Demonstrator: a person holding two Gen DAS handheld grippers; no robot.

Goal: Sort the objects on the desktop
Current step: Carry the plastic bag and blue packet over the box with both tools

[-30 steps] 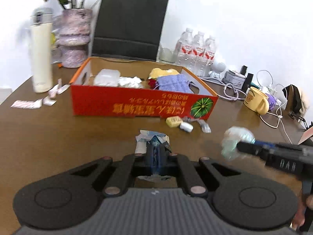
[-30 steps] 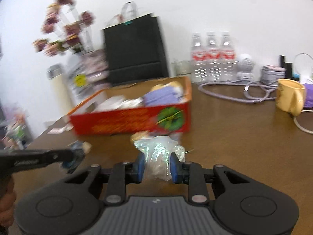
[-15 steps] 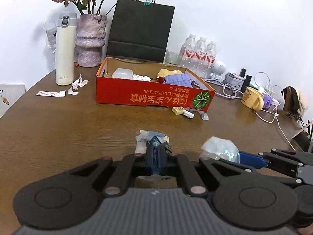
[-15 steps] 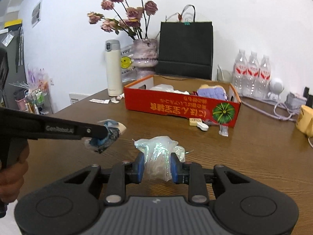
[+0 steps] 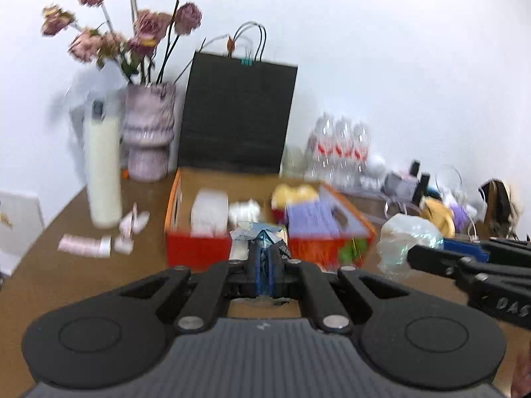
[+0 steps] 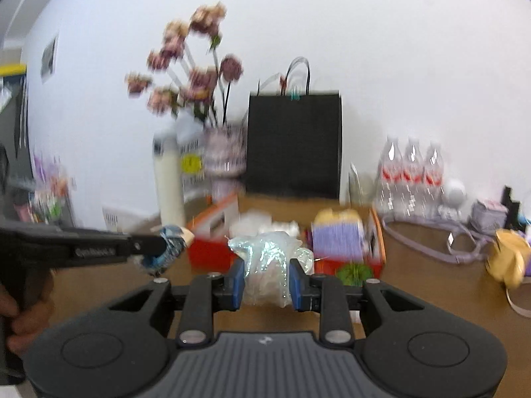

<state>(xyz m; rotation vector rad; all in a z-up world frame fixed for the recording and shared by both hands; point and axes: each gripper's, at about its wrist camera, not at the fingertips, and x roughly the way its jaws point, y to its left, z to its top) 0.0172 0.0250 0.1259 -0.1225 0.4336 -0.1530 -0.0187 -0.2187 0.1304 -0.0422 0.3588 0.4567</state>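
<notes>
My left gripper (image 5: 264, 267) is shut on a crumpled blue and white wrapper (image 5: 262, 237), held in the air in front of the red cardboard box (image 5: 199, 250). It also shows in the right wrist view (image 6: 171, 245). My right gripper (image 6: 265, 280) is shut on a crumpled clear plastic bag (image 6: 268, 265), also in the air before the box (image 6: 348, 265). The bag shows at the right of the left wrist view (image 5: 406, 242). The box holds a white container (image 5: 209, 212), a yellow item and a purple cloth (image 5: 313, 220).
A white flask (image 5: 103, 172), a vase of dried roses (image 5: 149, 132) and a black paper bag (image 5: 237, 116) stand behind the box. Water bottles (image 5: 338, 151), cables and a yellow mug (image 6: 509, 260) are at the right. Paper scraps (image 5: 86, 245) lie at the left.
Both grippers have lifted and moved toward the red box, which now looks closer and lower in both views. Each keeps its hold. The frames are blurred by motion.
</notes>
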